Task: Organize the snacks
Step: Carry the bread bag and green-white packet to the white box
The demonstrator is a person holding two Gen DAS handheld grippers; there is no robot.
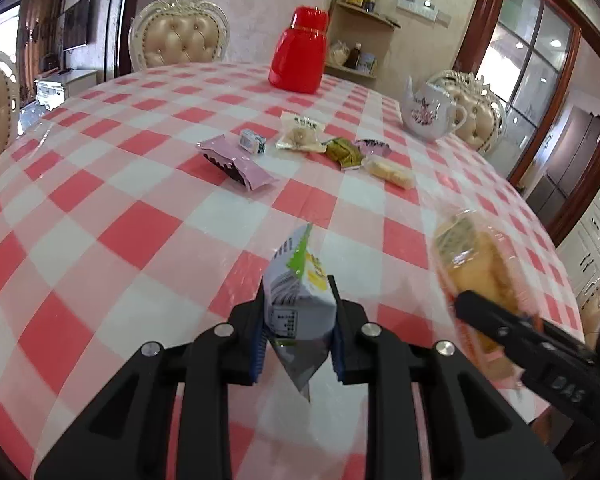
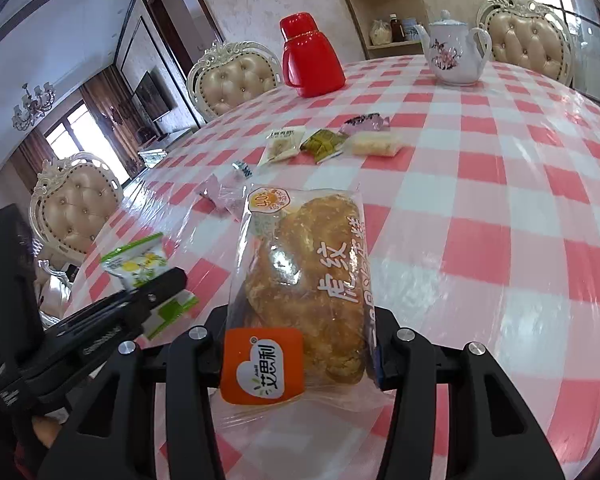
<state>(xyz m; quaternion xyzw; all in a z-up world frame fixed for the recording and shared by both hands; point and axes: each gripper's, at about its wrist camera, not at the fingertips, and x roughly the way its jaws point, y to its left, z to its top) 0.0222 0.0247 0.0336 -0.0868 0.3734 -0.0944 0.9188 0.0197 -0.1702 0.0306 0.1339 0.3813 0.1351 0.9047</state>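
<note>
Blue-padded left gripper [image 1: 298,320] clamps a small white-and-green snack pouch [image 1: 296,284] at lower centre, right gripper [image 2: 300,344] holds a clear-wrapped golden pastry [image 2: 304,280]; both should be carried level toward the snack cluster [image 1: 328,148] upper centre.

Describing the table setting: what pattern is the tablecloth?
Pink-and-white checked tablecloth, clearest in the left wrist view.

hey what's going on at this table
A person is sorting snacks with two handheld grippers. The left gripper is shut on a small white and green packet; the right gripper is shut on a bagged cake. Both are held above the checked table. More snacks lie in a loose row near the red flask and teapot.
</note>
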